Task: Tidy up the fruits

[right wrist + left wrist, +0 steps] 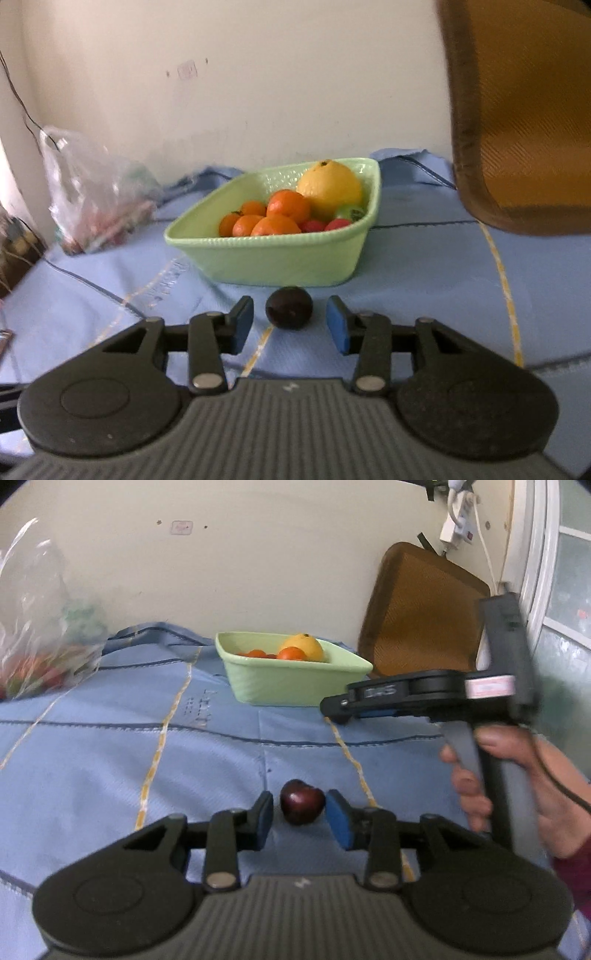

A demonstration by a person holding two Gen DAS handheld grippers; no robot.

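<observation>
A dark red plum (pixel 301 806) lies on the blue cloth between the fingertips of my left gripper (pixel 300 814). The right pad (pixel 338 823) touches it and a thin gap shows at the left pad, so the jaws stand open. In the right wrist view, a second, darker plum (pixel 289 308) sits on the cloth just in front of the green bowl (pixel 258 242). My right gripper (pixel 290 314) is open around it with room on both sides. The bowl (pixel 295 686) holds small oranges (pixel 288 205), a big yellow citrus (pixel 330 186) and red fruits (pixel 338 223).
A person's hand (pixel 476 771) holds the right gripper's handle at the right. A clear plastic bag (pixel 96 195) of produce rests at the back left. A brown cushion (pixel 421 613) leans on the wall at the back right. A window frame (pixel 546 572) and a power strip (pixel 458 524) are beyond it.
</observation>
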